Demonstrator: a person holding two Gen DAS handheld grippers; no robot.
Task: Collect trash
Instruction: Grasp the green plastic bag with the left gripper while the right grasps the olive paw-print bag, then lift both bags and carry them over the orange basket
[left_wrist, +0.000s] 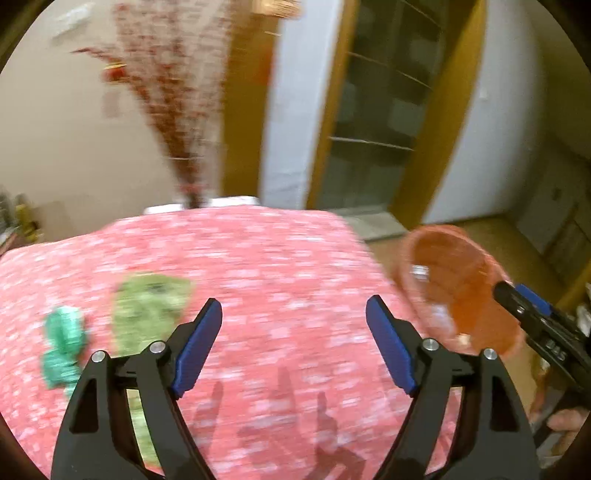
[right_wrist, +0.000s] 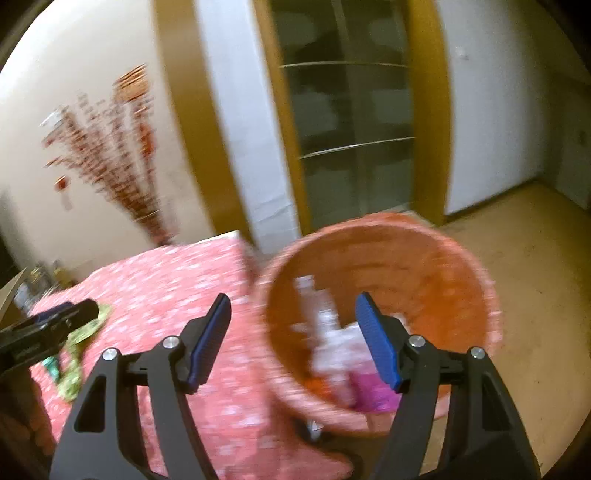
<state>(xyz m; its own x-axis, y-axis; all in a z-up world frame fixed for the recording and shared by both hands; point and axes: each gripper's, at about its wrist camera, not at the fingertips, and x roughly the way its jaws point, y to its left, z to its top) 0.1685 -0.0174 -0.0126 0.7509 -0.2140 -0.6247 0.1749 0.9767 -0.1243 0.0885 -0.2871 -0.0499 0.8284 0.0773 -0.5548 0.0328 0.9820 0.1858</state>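
Some trash — white and pink scraps — already lies in the orange bin (right_wrist: 380, 295) beside the worktop (left_wrist: 277, 258). A green wrapper (left_wrist: 147, 310) and teal wrapper (left_wrist: 62, 343) remain there. Left gripper (left_wrist: 293, 345) and right gripper (right_wrist: 293, 339) hover with jaws spread, empty.

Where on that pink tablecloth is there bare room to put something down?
The pink tablecloth lies bare from the light green wrapper across to its right edge, beside the orange basket. The left side is crowded: the dark green wrapper lies beside the light green one. The basket already holds trash.
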